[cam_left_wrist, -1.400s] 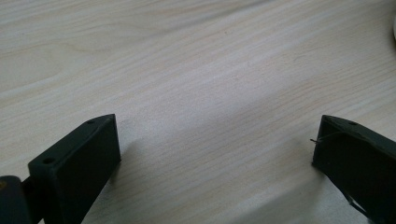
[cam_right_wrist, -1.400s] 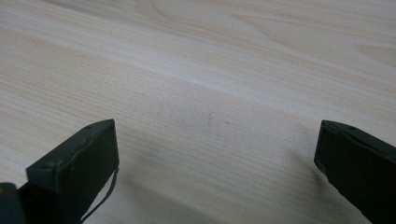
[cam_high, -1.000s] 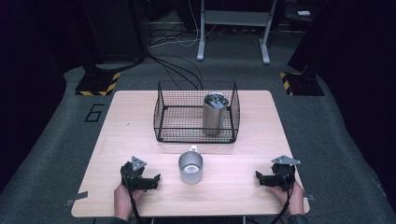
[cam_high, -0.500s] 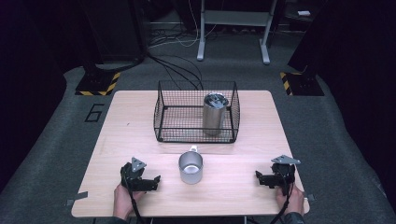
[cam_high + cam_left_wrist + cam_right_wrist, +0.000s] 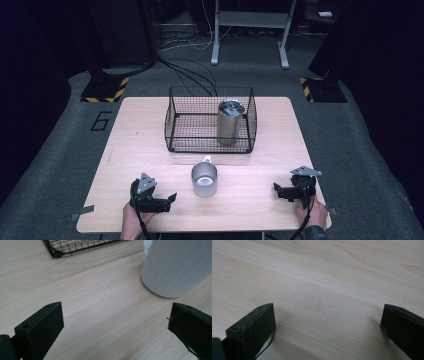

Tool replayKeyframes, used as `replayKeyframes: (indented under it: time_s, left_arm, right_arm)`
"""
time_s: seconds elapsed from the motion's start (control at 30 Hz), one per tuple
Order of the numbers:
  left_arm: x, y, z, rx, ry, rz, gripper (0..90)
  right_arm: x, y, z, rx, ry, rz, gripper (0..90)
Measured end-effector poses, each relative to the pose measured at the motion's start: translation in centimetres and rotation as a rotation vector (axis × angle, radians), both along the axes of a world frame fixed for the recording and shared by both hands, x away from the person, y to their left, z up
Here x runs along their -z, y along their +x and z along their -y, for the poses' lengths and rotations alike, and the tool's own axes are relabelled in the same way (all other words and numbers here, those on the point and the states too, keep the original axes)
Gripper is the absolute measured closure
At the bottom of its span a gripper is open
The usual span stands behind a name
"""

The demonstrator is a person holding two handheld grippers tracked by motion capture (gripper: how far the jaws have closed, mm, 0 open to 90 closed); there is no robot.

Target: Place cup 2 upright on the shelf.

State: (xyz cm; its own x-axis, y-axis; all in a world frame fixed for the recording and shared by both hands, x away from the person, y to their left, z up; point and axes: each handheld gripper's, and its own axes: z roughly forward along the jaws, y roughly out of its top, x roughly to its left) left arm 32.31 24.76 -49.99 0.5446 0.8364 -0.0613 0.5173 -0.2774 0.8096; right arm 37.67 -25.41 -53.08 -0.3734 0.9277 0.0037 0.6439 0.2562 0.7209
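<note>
A small steel mug (image 5: 204,179) stands upright on the wooden table (image 5: 140,150), its handle toward the far side. Behind it sits a black wire basket (image 5: 172,122) with a tall steel tumbler (image 5: 229,123) upright inside at the right. My left gripper (image 5: 169,200) rests at the near left, open, its jaws wide apart over bare wood. In the left gripper view the mug (image 5: 175,267) rises at the upper right and a corner of the basket (image 5: 75,246) runs along the top. My right gripper (image 5: 276,190) rests at the near right, open, over bare table (image 5: 324,290).
The table's front edge lies just behind both hands. On the floor beyond the table stand a grey metal frame (image 5: 250,30), black cables (image 5: 190,70) and yellow-black striped bases (image 5: 106,90).
</note>
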Motion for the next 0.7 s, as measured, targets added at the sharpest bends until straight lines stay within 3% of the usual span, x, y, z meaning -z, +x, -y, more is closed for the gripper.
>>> replayKeyframes:
  time_s: [0.27,0.7]
  left_arm:
    - [-1.7,-0.5,1.1,0.039,-0.018,0.022,0.0]
    - [-4.9,0.0,4.0,0.113,0.001,0.080,0.0]
  right_arm:
    - [0.0,0.0,0.0,0.001,0.000,0.002,0.0]
    - [0.0,0.0,0.0,-0.002,0.003,0.002,0.0]
